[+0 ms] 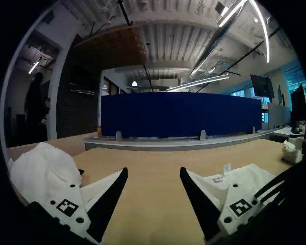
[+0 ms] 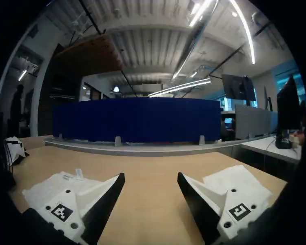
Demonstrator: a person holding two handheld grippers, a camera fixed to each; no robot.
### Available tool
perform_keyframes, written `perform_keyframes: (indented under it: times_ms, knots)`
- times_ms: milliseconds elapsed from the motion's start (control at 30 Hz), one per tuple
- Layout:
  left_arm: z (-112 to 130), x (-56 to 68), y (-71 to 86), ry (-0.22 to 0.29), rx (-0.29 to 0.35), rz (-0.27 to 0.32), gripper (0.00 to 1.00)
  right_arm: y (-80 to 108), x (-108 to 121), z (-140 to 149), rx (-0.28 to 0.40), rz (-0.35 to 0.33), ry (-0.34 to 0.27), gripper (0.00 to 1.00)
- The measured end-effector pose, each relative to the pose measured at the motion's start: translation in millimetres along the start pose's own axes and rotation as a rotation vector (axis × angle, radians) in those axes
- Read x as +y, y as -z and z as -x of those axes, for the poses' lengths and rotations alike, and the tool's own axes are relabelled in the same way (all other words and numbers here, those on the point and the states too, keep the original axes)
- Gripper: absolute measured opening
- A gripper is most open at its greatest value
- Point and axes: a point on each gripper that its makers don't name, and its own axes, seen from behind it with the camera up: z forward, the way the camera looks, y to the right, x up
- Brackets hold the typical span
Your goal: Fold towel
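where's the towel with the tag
In the right gripper view, the tagged towel lies flat on the table at lower left, before the blue divider.

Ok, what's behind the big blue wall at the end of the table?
Above the blue divider you can see ceiling lights and a dark screen up high. Anything lower behind it is covered by the divider.

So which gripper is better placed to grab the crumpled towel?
Left, probably: the crumpled towel lies right beside the open left gripper, while the right gripper faces flat towels instead.
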Motion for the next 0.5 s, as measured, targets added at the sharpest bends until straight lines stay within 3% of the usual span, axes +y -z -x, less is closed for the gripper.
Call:
perform_keyframes:
  times_ms: [500]
  knots:
    - [0.2, -1.1, 1.4, -0.001, -0.001, 0.001, 0.94, 1.4, 0.0, -0.6, 0.000, 0.000, 0.000, 1.00]
